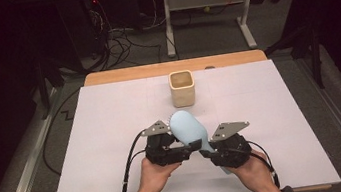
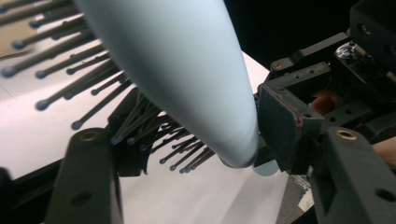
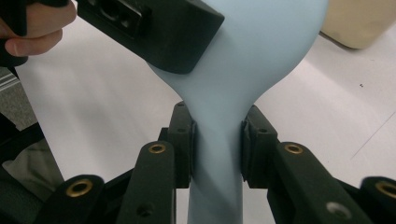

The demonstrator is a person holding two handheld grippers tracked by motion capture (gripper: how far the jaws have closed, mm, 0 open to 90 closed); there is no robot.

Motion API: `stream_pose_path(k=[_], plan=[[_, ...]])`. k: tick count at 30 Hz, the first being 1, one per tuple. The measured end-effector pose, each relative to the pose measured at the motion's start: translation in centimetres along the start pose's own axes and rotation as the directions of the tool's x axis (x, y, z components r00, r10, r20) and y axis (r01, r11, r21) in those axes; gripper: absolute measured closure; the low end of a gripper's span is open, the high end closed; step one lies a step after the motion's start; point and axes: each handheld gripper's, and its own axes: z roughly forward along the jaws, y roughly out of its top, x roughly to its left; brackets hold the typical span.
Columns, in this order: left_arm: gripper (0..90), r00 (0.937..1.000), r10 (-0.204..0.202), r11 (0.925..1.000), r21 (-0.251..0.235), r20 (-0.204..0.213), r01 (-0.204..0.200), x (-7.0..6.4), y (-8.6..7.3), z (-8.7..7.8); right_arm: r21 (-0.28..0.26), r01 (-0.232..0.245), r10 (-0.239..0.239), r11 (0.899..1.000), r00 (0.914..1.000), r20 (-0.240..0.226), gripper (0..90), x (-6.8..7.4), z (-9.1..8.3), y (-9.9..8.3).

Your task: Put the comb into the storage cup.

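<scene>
1. Hairbrush (image 1: 189, 128), pale blue, is held up off the white table cover (image 1: 110, 114), on my side of the cream cup (image 1: 182, 88) and near it, its broad head pointing toward that cup.
2. My right gripper (image 1: 210, 153) grips the brush at the neck where head narrows into handle; in the right gripper view its two black pads sit tight against either side of that neck (image 3: 217, 144), so I call it clamped on the hairbrush.
3. My left gripper (image 1: 193, 146) comes in from the other side, its jaws reaching under the lower end of the brush head, just beside the right gripper's tips.
4. In the left gripper view the smooth back of the head (image 2: 187, 70) fills the space between the two jaws, with the dark bristles (image 2: 93, 88) fanning out to the left; one jaw lies among the bristles, the other sits past the head's narrow end. They stand apart around the head, and I cannot tell whether they actually press on it.
5. The cup stands upright beyond the brush, well short of the cover's far edge, with the bare wooden table edge (image 1: 120, 75) behind it.
6. Both my hands (image 1: 155, 175) hold the grippers at the near edge of the cover, nearer me than the cup.
</scene>
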Motion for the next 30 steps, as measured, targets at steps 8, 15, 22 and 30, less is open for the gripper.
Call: stream_pose_path(k=[8,15,22,30], plan=[[50.0,0.9988,-0.013,0.9999,-0.008,0.048,0.014,-0.2,0.4,-0.5,-0.008,0.007,-0.007,1.0,1.0,-0.004,70.6,0.0,0.0,0.1],[54.0,0.9984,0.011,0.9999,-0.004,0.055,-0.011,-0.8,1.0,-1.1,-0.032,0.009,-0.009,0.999,0.9996,-0.025,70.5,0.1,0.0,0.2],[54.9,0.9976,0.012,0.9999,-0.001,0.069,-0.012,-1.0,1.4,-1.2,-0.056,-0.006,0.003,0.998,0.9986,-0.053,70.2,-0.1,-0.3,0.1],[55.3,0.998,0.03,0.9995,0.007,0.056,-0.031,-1.2,1.7,-1.5,-0.08,-0.022,0.017,0.997,0.9983,-0.056,58.9,-0.5,-0.5,0.0]])
